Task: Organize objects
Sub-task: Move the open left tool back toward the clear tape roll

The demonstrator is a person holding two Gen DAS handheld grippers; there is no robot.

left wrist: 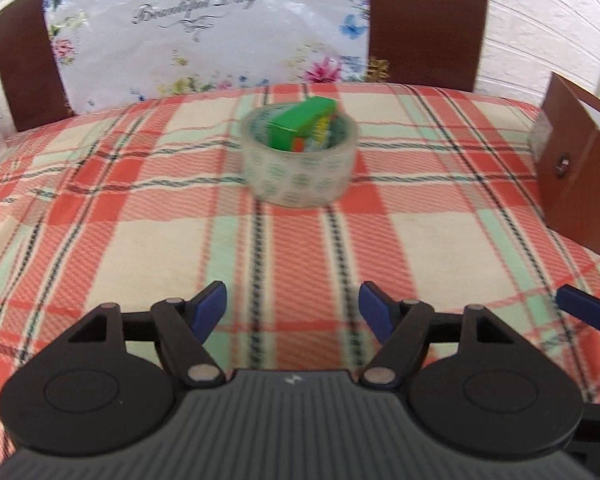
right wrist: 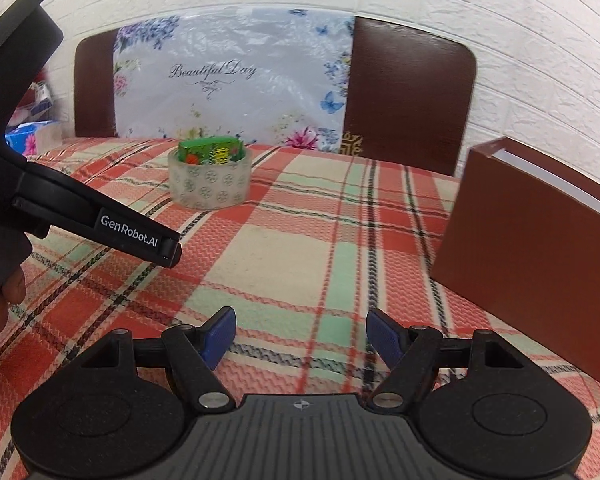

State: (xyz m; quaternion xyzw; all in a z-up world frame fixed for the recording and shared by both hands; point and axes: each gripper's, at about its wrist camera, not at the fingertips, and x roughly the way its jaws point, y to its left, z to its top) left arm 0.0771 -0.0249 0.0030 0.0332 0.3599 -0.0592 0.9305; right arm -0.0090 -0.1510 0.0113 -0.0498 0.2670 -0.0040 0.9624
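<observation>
Clear tape roll (left wrist: 300, 168): 1 | green box (left wrist: 300, 126): 1 | brown box (right wrist: 540, 236): 1

Glossy clear tape roll (left wrist: 300, 172), woven tablecloth (left wrist: 140, 240).

Open plaid tablecloth (left wrist: 292, 248) is lying clear between the left gripper (left wrist: 292, 308) and the tape roll (left wrist: 300, 160), which is standing mid-table with a green box (left wrist: 300, 124) sticking out of its core; the brown box (right wrist: 540, 248) is walling off the right side; the left gripper's body is crowding the right gripper (right wrist: 300, 338) from its left; the chair back (right wrist: 412, 92) is closing the far edge.
</observation>
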